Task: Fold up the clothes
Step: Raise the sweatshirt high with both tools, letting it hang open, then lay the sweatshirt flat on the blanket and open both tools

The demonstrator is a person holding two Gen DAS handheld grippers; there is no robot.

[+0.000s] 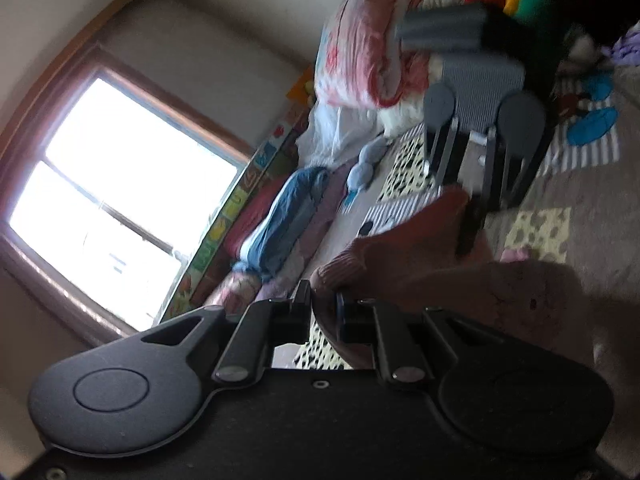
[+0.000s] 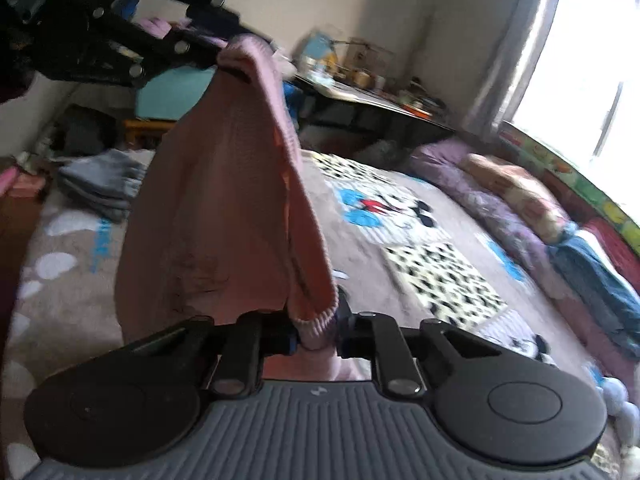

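- Your left gripper (image 1: 323,307) is clamped on the pink knit sweater (image 2: 224,216) — at its ribbed edge.
- Your right gripper (image 2: 318,330) pinches another ribbed edge — the sweater hangs above the bed (image 2: 400,216).

Bright window (image 1: 120,200), cluttered desk (image 2: 380,100), patterned bedspread (image 2: 420,240)

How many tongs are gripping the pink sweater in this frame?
2. The right tongs pinch the pink sweater at its ribbed edge, low in the right wrist view. The left tongs hold another edge up high, at top left.
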